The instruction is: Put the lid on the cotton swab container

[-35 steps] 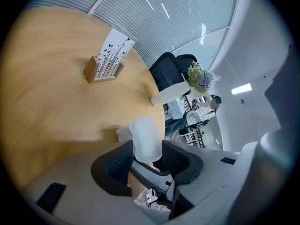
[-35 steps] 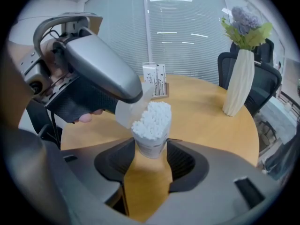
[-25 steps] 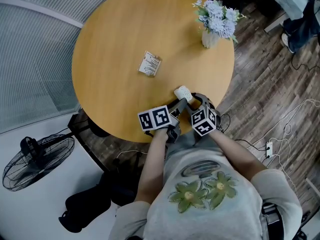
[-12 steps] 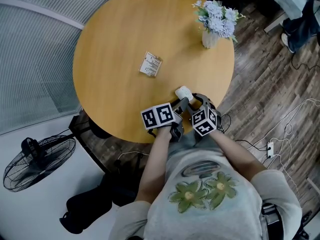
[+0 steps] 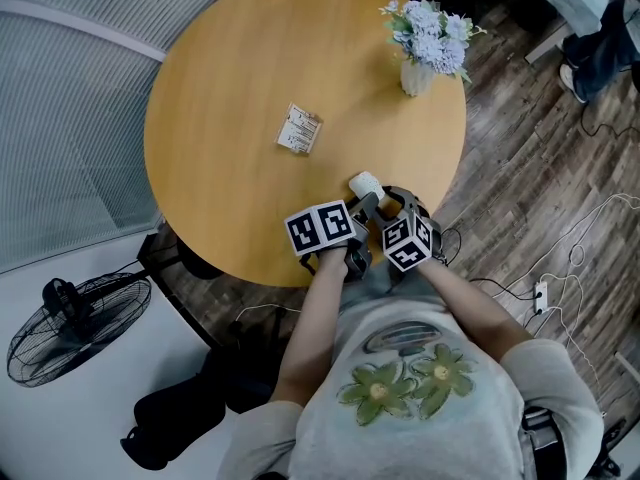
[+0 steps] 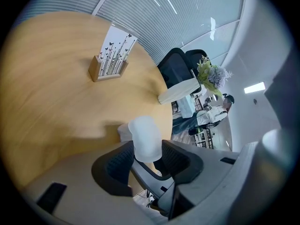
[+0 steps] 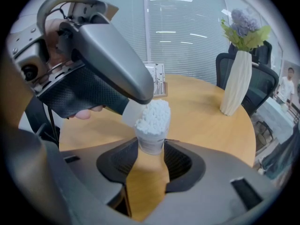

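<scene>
At the near edge of the round wooden worktop (image 5: 230,68), the left tongs (image 6: 148,150), clamped on the translucent white plastic lid (image 6: 146,135), have tilted it slightly towards the small clear cotton swab container (image 7: 152,125) gripped by the right tongs (image 7: 151,156), so capping looks close but not yet done.

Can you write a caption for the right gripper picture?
Right gripper grips the open cotton swab container while the left gripper holds the lid beside it.

No word, number or brand can be read here. The white card in a small wooden holder (image 6: 110,55) shows only black stems and butterflies. The white cubes on the left gripper (image 5: 363,205) and right gripper (image 5: 393,201) carry black square marker patterns, no letters.
</scene>
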Motion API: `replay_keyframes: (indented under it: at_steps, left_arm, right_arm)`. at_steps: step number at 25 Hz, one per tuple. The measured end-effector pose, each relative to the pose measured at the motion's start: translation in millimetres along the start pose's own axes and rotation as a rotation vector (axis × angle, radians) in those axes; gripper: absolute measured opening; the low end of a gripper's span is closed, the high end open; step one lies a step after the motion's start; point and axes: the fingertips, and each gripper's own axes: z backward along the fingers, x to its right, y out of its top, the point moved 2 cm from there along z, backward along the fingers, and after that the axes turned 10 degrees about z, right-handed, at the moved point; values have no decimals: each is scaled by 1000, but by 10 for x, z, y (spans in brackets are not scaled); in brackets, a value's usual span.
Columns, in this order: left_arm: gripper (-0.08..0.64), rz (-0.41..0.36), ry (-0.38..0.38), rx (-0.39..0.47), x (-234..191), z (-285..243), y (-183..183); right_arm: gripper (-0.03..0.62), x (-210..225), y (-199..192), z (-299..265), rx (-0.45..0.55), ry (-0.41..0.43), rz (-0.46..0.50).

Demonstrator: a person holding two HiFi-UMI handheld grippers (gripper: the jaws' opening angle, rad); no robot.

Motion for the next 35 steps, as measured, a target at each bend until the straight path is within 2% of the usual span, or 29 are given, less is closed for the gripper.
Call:
replay_keyframes:
  at_steps: [5, 15, 29, 35]
  left_arm:
    - [186, 11, 36, -5, 12, -42, 4]
    - [181, 28, 59, -11, 29, -75, -22]
    - [196, -17, 127, -29, 59, -162, -16]
    - [196, -21, 132, -48, 64, -160, -17]
  right_arm:
    - [178, 7, -1, 0, 3, 2, -6]
    - [178, -2, -14, 15, 12, -2, -8]
    - [178, 12, -19, 24, 20, -2, -15]
    - [177, 11, -25, 21, 21, 0, -15]
